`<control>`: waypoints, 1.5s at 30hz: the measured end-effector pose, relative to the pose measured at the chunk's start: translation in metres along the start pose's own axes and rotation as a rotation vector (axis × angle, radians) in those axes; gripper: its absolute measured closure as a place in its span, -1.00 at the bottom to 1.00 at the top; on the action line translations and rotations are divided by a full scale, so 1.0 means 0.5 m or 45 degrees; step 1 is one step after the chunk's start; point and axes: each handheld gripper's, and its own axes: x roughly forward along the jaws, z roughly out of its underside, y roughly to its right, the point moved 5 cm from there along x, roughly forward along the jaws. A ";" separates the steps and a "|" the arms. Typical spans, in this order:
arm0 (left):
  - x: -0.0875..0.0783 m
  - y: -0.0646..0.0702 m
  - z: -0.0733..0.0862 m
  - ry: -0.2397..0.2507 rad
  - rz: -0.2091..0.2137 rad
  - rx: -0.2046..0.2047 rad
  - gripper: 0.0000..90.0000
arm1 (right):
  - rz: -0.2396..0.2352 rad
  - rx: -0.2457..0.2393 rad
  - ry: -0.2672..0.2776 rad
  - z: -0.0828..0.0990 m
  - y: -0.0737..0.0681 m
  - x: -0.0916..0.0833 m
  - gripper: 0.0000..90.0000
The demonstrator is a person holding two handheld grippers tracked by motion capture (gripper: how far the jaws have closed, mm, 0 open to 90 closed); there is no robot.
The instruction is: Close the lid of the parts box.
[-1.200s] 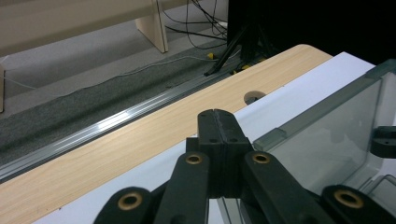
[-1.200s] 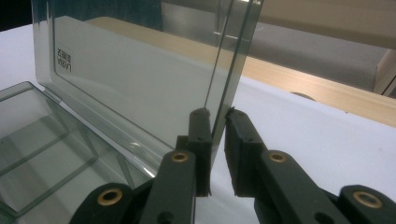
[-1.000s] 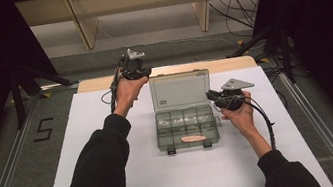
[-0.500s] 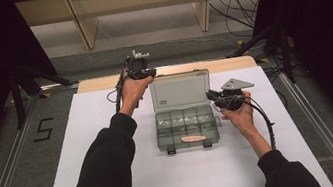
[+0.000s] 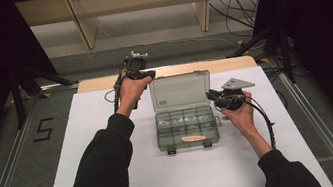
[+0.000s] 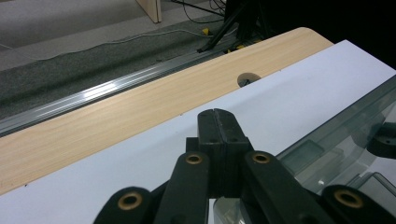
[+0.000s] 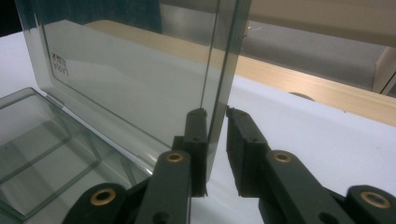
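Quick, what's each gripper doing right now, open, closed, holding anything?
Left gripper: closed, holding nothing.
Right gripper: jaws just opening, straddling the box lid edge; one pad apart from it.

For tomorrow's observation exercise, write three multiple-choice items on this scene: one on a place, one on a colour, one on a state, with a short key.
1. Where does the clear compartment box sit?
A. on the white sheet covering the table
B. on the grey floor
C. on a wooden shelf

2. What colour is the long flat piece in the box's front row?
A. bright blue
B. pale orange-tan
C. dark green

3. How does the lid of the box stand?
A. shut flat
B. taken off and lying beside the box
C. raised upright, its side edge between the jaws of the right gripper

Key: 1 A, the high view shows the box in the middle of the sheet. 2 B, it looks pale orange-tan against the grey box. 3 C, the right gripper view shows the lid's edge standing between the parted jaws.
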 end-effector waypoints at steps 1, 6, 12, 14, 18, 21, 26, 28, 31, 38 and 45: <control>-0.004 0.000 0.001 -0.016 0.007 0.021 1.00 | 0.012 0.003 0.000 -0.001 0.001 -0.002 0.69; -0.014 0.007 0.004 -0.034 0.020 0.039 1.00 | 0.005 0.057 0.038 -0.016 -0.003 -0.013 0.31; -0.029 0.019 0.011 -0.052 0.044 0.076 1.00 | 0.014 0.118 0.020 -0.034 -0.007 -0.049 -0.03; -0.034 0.025 0.015 -0.047 0.060 0.080 1.00 | 0.009 0.103 0.034 -0.039 -0.009 -0.060 -0.08; -0.041 0.038 0.023 -0.018 0.075 0.057 1.00 | -0.007 0.107 0.020 -0.049 -0.017 -0.081 -0.22; -0.050 0.045 0.029 -0.028 0.091 0.083 1.00 | 0.004 0.071 0.012 -0.055 -0.024 -0.094 -0.28; -0.065 0.058 0.038 -0.031 0.102 0.122 1.00 | -0.003 0.085 -0.016 -0.062 -0.039 -0.115 -0.34; -0.071 0.063 0.041 -0.027 0.110 0.132 1.00 | -0.016 0.077 -0.009 -0.066 -0.045 -0.120 -0.35; -0.078 0.070 0.045 -0.021 0.121 0.136 1.00 | -0.038 0.072 -0.012 -0.070 -0.058 -0.128 -0.35; -0.091 0.083 0.056 0.000 0.144 0.140 1.00 | -0.043 0.024 -0.001 -0.081 -0.075 -0.151 -0.34; -0.098 0.094 0.072 0.010 0.169 0.147 1.00 | -0.055 0.048 0.007 -0.074 -0.083 -0.165 -0.37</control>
